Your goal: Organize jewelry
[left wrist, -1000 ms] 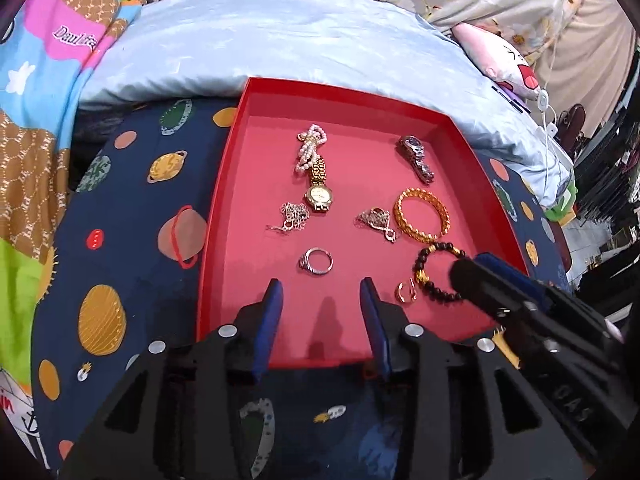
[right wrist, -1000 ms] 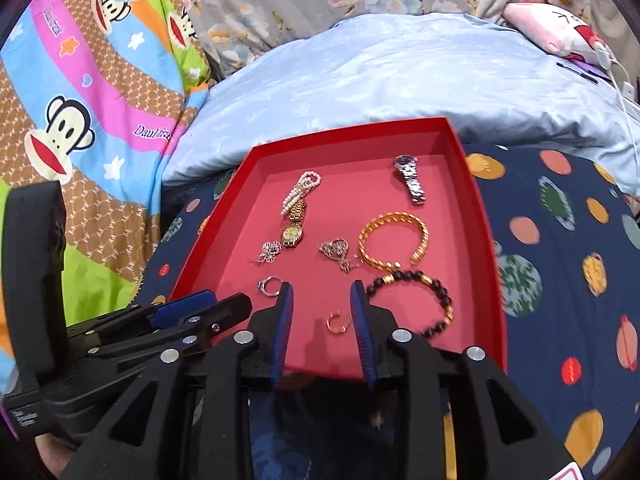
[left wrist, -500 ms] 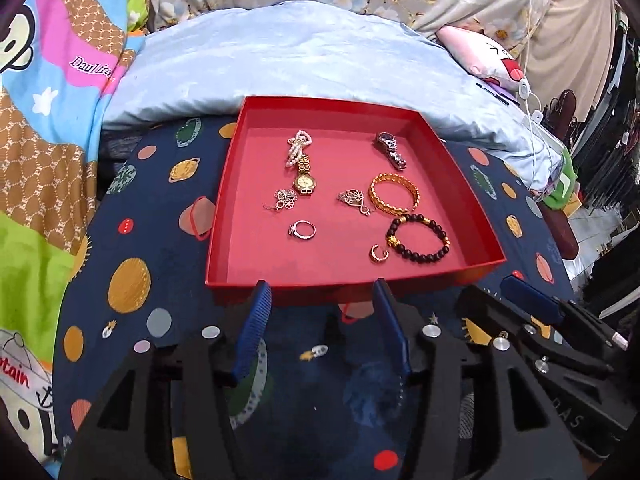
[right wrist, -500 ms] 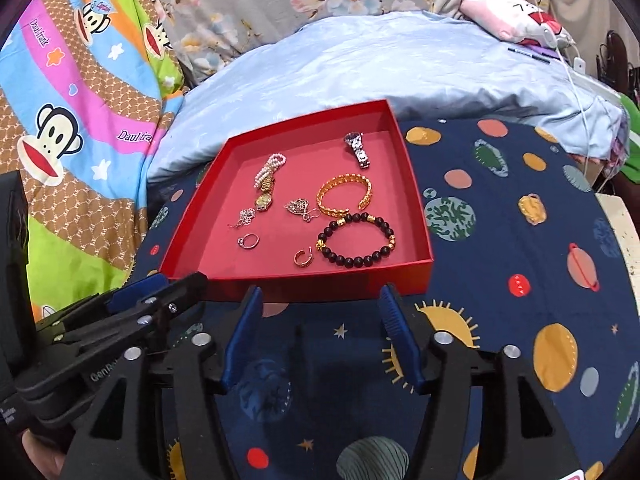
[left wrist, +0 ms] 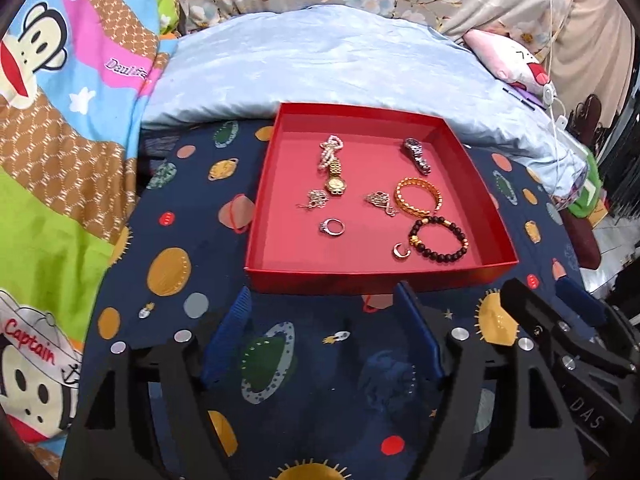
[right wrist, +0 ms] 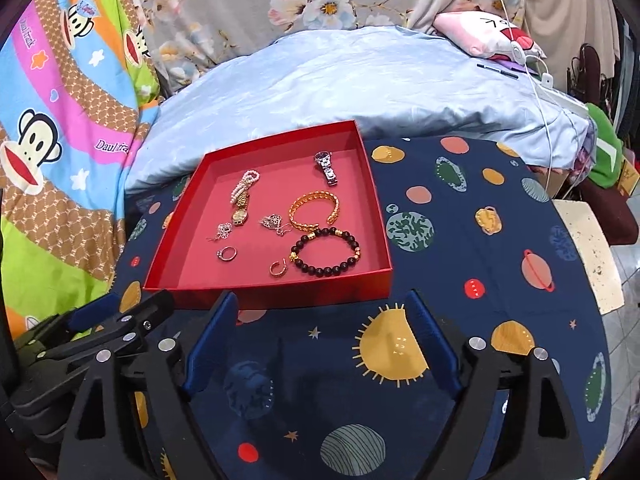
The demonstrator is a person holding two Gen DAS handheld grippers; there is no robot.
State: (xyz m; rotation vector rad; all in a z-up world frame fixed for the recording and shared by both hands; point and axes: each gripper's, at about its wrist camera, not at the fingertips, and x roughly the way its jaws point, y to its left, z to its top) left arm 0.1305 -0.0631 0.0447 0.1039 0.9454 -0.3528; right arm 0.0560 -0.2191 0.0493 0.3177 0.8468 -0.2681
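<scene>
A red tray [left wrist: 280, 184] [right wrist: 192, 240] lies on a navy planet-print cloth. In it lie a pearl bracelet [left wrist: 330, 151], a gold watch [left wrist: 335, 184], a silver watch [left wrist: 417, 155], a gold bangle [left wrist: 418, 197], a dark bead bracelet [left wrist: 438, 239], a silver ring [left wrist: 332, 226], a small gold ring [left wrist: 401, 250] and two silver pendants [left wrist: 316, 199]. My left gripper [left wrist: 324, 312] is open and empty, just short of the tray's near wall. My right gripper [right wrist: 320, 312] is open and empty, also short of the tray. Each gripper shows in the other's view.
A pale blue quilt [right wrist: 360, 88] lies behind the tray. A bright monkey-print blanket [left wrist: 60, 140] is at the left. A pink plush [right wrist: 488, 36] and white cables [right wrist: 540, 72] are at the back right. The cloth's edge drops off at the right.
Both grippers have drawn back from above the tray to in front of it, and both have opened wider. The jewelry has not moved.
</scene>
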